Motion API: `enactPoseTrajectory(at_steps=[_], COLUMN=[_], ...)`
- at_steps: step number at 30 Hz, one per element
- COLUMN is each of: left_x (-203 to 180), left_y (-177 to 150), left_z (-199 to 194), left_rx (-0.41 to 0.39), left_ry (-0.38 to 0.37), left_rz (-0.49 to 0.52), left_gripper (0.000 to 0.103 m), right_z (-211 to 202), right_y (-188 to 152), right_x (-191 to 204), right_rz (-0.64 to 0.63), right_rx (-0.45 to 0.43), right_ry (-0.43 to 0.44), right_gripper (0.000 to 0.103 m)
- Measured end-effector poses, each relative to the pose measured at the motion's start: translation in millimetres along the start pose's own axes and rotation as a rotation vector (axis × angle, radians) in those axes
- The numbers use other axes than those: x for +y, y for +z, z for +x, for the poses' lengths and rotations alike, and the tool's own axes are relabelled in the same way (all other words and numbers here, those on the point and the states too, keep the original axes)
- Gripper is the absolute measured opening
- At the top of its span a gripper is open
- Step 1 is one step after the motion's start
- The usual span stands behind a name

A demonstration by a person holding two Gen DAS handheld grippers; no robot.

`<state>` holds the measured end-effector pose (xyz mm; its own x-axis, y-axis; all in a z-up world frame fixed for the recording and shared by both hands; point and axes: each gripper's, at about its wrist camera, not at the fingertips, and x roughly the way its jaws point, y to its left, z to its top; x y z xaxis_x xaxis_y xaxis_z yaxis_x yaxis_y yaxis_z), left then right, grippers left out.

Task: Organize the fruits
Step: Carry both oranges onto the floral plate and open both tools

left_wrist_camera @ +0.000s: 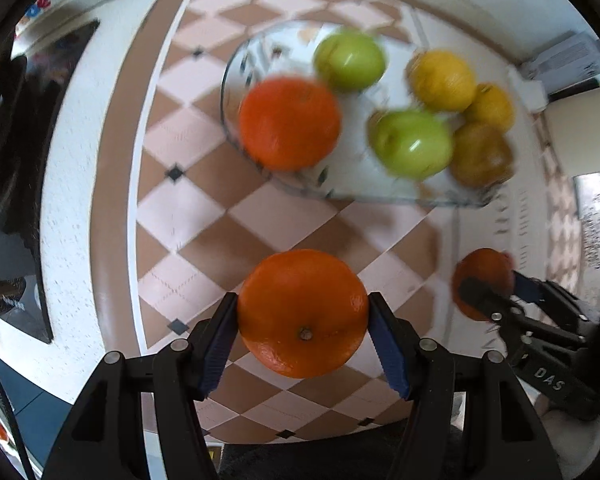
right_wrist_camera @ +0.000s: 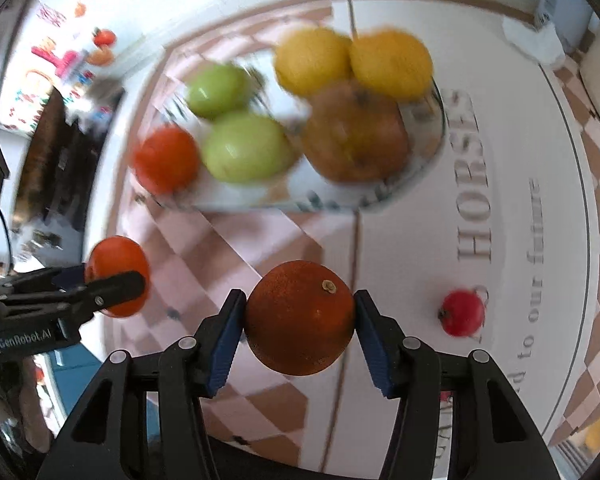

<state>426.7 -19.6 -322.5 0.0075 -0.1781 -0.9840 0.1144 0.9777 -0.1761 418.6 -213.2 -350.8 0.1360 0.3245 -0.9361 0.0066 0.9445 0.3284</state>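
Observation:
My left gripper (left_wrist_camera: 303,334) is shut on a bright orange (left_wrist_camera: 302,312), held above the checkered tablecloth. My right gripper (right_wrist_camera: 300,328) is shut on a darker orange (right_wrist_camera: 300,318); it shows in the left wrist view (left_wrist_camera: 483,282) at the right. A glass plate (left_wrist_camera: 340,190) ahead holds another orange (left_wrist_camera: 289,123), two green apples (left_wrist_camera: 412,144) (left_wrist_camera: 350,60), two lemons (left_wrist_camera: 442,80) and a brown pear-like fruit (left_wrist_camera: 482,156). The same plate (right_wrist_camera: 380,196) shows in the right wrist view. A small red fruit (right_wrist_camera: 462,313) lies on the cloth at the right.
The tablecloth (left_wrist_camera: 204,208) has pink and brown checks and a white border with lettering (right_wrist_camera: 474,176). A dark object (left_wrist_camera: 16,160) stands at the table's left edge. A white box (left_wrist_camera: 564,60) sits at the far right.

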Motion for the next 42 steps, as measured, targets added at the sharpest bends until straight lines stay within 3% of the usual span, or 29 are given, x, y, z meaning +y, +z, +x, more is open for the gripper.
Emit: enactPoseTrajectory(at_steps=[5,9,15,24,30,31,32,33,35,36,38,42], left_x=[-9.1,-7.5,19.0,26.5,25.9,26.9,27.7,28.9,30.5,30.9,32.6,31.3], left_y=[35.8,72.7,130.9,170.6,174.0,174.3,174.8,174.7,175.5,175.9,176.5,176.8], left_z=[-49.0,-70.4,-59.5,-5.0,17.4,21.7,25.1,26.4,26.0,26.1,23.6,10.4], left_rx=[-0.082,-0.144,-0.13,0.007,0.081,0.101,0.117,0.122,0.118,0.121,0.122,0.091], left_ry=[-0.031,0.022,0.09,0.06,0.027,0.014,0.002,-0.009,-0.014,-0.02,-0.048,-0.031], left_rz=[0.021,0.037,-0.005,-0.044,-0.051,-0.06,-0.067,-0.077,-0.082,-0.083,-0.088,-0.057], left_gripper=[0.061,0.061,0.061,0.061,0.062,0.062,0.062,0.062,0.063,0.067,0.094,0.095], right_z=[-30.0,-38.1,1.0,19.3,19.5,19.2,18.9,17.5,14.3,13.2,10.1,-0.9], right_y=[50.0,99.1,144.6,126.1,125.5,126.0,126.2,126.3,126.8,127.0,127.9,128.8], right_x=[14.9,18.7,33.2,68.4,61.5,60.3,59.8,58.0,55.0,52.8,46.9,39.2], right_rz=[-0.004,-0.024,-0.09,-0.288,-0.206,-0.193,-0.183,-0.173,-0.156,-0.146,-0.116,-0.088], right_rx=[-0.08,-0.121,-0.078,-0.072,-0.047,-0.048,-0.05,-0.052,-0.062,-0.062,-0.061,-0.083], right_ry=[0.068,0.072,0.021,-0.062,-0.011,-0.01,-0.009,-0.019,-0.032,-0.031,-0.028,-0.043], right_gripper=[0.057,0.057,0.057,0.057,0.059,0.061,0.07,0.085,0.09,0.09,0.09,0.091])
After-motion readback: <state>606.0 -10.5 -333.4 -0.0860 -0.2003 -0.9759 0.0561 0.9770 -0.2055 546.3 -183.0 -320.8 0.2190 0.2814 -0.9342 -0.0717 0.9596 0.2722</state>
